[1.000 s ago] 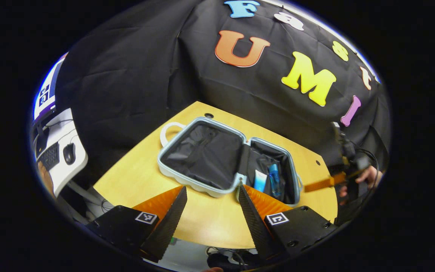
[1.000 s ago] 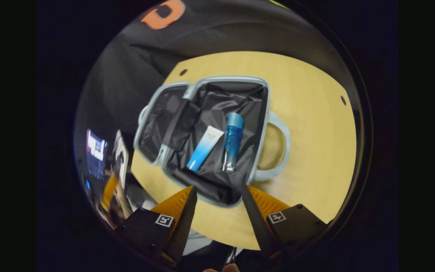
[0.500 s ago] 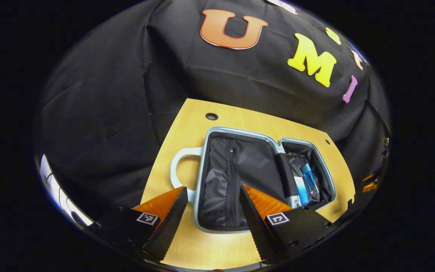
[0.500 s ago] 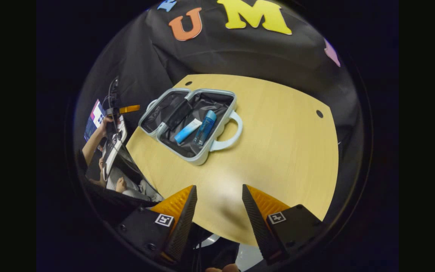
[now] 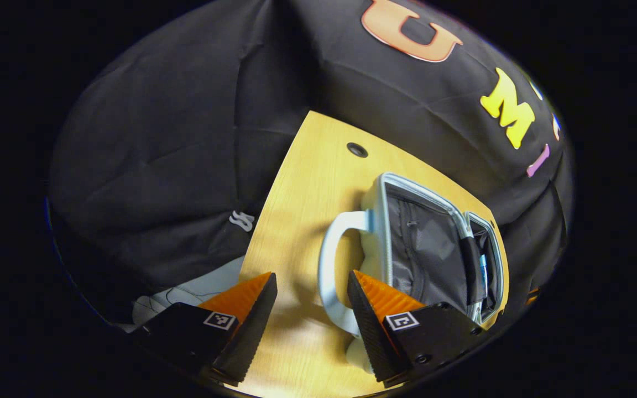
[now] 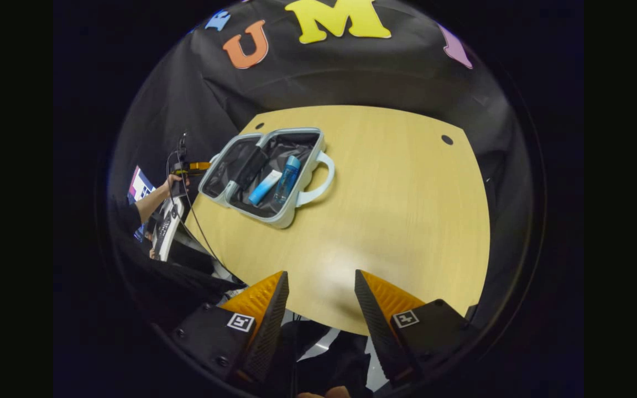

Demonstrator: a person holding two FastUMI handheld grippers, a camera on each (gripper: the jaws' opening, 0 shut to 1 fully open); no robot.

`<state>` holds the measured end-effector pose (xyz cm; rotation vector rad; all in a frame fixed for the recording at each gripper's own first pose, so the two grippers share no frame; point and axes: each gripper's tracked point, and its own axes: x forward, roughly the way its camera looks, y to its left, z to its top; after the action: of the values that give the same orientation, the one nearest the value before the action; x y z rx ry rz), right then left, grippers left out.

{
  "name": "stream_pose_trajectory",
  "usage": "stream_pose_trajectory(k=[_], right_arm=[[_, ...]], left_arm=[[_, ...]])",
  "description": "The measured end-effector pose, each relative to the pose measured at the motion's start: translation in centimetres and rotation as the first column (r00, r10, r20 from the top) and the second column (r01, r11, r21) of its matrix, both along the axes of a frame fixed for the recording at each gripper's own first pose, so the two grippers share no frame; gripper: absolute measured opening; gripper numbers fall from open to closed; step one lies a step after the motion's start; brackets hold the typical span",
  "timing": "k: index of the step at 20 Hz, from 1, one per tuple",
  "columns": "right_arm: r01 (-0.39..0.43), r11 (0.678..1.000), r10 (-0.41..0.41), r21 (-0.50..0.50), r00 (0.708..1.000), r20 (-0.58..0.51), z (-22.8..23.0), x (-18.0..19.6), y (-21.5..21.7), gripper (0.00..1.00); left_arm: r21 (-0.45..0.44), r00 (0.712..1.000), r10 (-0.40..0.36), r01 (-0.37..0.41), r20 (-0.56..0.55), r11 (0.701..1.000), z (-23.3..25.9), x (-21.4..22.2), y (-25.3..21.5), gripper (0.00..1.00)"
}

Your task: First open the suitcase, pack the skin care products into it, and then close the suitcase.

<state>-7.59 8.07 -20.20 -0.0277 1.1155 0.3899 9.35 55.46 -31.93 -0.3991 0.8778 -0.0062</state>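
With the tube and bottle already in the open suitcase on the table, closing is in hand. Both the left gripper, by the handle, and the right gripper, well back, gape empty; next, lift the lid.

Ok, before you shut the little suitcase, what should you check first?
1. Suitcase lying open on the table: ok.
2. Tube and blue bottle inside the half near the handle: ok.
3. Anything sticking over the rim: cannot tell, too small.
4. Left gripper jaws open, at the handle of the empty half: ok.
5. Right gripper jaws open, holding nothing, far from the case: ok.
6. Table bare of other products: ok in the right gripper view.
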Motion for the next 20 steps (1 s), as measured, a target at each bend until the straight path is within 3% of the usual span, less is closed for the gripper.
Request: stream_pose_trajectory(k=[4, 7, 9, 13, 17, 18, 20], right_arm=[[0.014, 1.0, -0.014, -0.002, 0.999, -0.032, -1.0, -1.0, 0.1, 0.72], [0.018, 1.0, -0.017, 0.011, 0.999, -0.033, -1.0, -1.3, 0.4, 0.72], [0.013, 1.0, -0.013, 0.015, 1.0, -0.022, -0.8, -1.3, 0.4, 0.72], [0.012, 0.999, -0.012, 0.037, 1.0, 0.008, -0.5, -1.1, -0.1, 0.72], [0.007, 0.998, -0.011, 0.063, 0.998, 0.056, 0.1, -0.8, -1.1, 0.72], [0.009, 0.998, -0.014, 0.063, 0.997, 0.072, 0.1, -0.6, -1.3, 0.67], [0.008, 0.997, -0.016, 0.078, 0.993, 0.113, 0.8, -0.1, -1.7, 0.67]], left_arm=[[-0.056, 0.999, -0.039, 0.038, -0.014, 0.998, -0.8, 0.5, -1.6, 0.7], [-0.013, 0.999, -0.036, 0.036, -0.016, 0.999, -0.7, 1.5, -1.5, 0.21], [0.002, 0.999, -0.046, 0.046, 0.001, 0.999, 0.4, 1.8, -1.9, 0.19], [0.048, 0.994, -0.097, 0.095, 0.042, 0.994, 4.9, 1.1, -2.8, 0.04], [0.105, 0.986, -0.099, 0.085, 0.132, 0.991, 12.7, 0.7, -5.5, 0.0], [0.128, 0.982, -0.11, 0.091, 0.152, 0.988, 14.5, 0.4, -6.5, 0.03], [0.18, 0.979, -0.132, 0.104, 0.156, 0.978, 17.5, -0.1, -9.1, 0.03]])
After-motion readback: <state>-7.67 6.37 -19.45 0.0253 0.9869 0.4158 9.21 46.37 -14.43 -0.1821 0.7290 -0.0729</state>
